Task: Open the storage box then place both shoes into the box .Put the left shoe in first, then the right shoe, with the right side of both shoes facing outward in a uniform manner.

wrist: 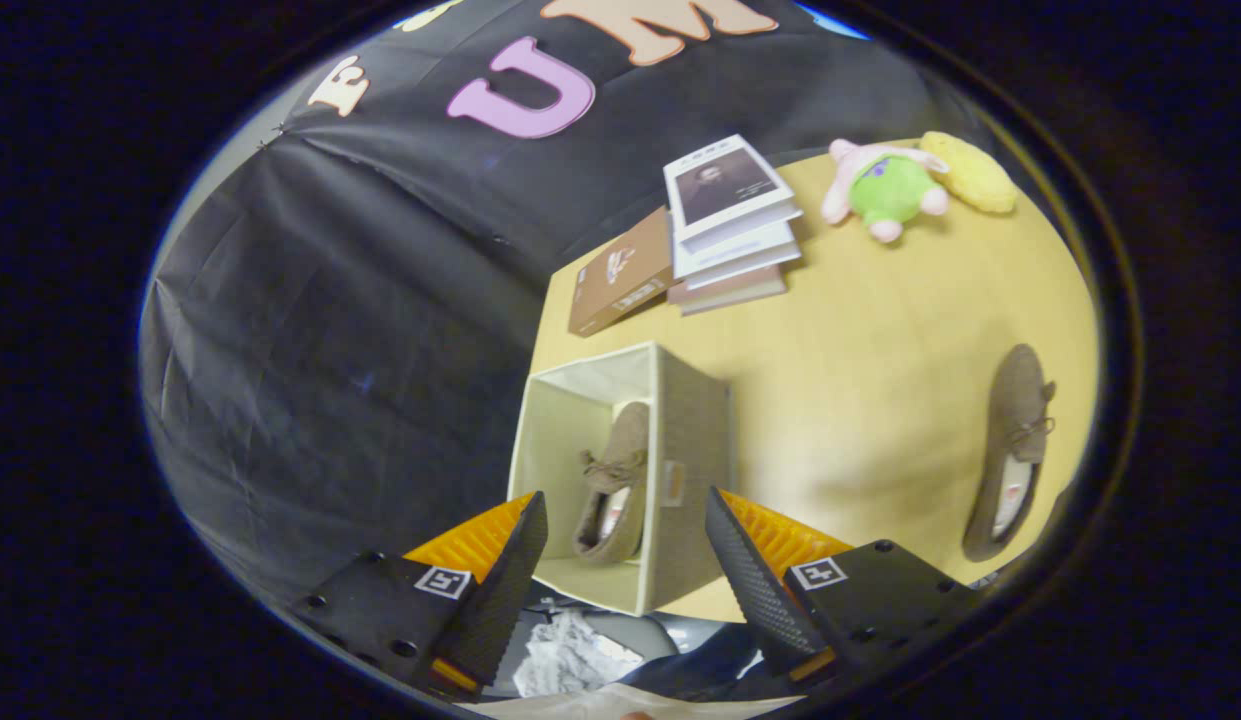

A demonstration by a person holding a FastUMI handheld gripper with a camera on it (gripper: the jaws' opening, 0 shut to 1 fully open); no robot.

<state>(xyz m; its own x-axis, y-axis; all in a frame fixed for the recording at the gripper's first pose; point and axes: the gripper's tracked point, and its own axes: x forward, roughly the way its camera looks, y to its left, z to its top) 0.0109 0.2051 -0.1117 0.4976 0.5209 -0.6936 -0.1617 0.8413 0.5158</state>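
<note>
The storage box (692,440), a beige fabric cube, stands open on the yellow table just ahead of my fingers. One brown lace-up shoe (613,482) lies on its side inside the box, against the wall nearest the table's middle. The other brown shoe (1010,450) lies on the table well to the right of the box, beyond my right finger. My gripper (625,535) hovers above the box's near rim, open, with nothing between its fingers.
A stack of books (732,225) and a brown book (620,272) lie on the table (860,350) beyond the box. A pink and green plush toy (883,185) and a yellow plush (968,172) sit at the far right. Crumpled paper (565,655) lies below the table's near edge.
</note>
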